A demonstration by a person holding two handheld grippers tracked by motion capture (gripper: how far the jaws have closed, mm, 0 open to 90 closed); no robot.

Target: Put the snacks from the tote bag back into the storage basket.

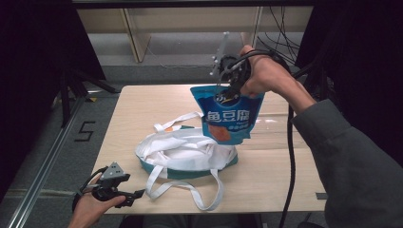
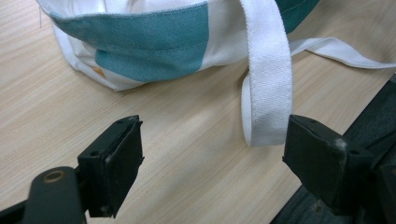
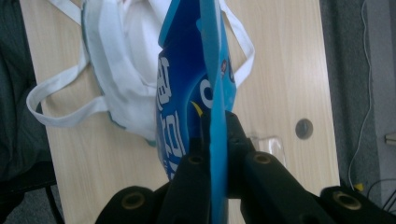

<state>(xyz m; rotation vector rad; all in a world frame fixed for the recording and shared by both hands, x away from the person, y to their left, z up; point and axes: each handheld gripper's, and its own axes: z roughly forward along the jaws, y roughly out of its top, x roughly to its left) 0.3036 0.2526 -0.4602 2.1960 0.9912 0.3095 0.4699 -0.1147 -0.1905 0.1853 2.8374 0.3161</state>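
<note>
Your right gripper (image 1: 231,90) pinches the top edge of a blue snack pouch (image 1: 227,118), held above the open tote (image 1: 185,152) on the table (image 1: 275,175). Your left gripper (image 1: 127,195), jaws spread and empty, rests near a strap (image 2: 268,88). Judging by this, the pouch isn't in the tote yet.

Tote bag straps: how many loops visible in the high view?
2. One strap lies on the table behind the tote bag, at its far left; the other strap loops toward the near table edge. Nothing suggests more.
</note>
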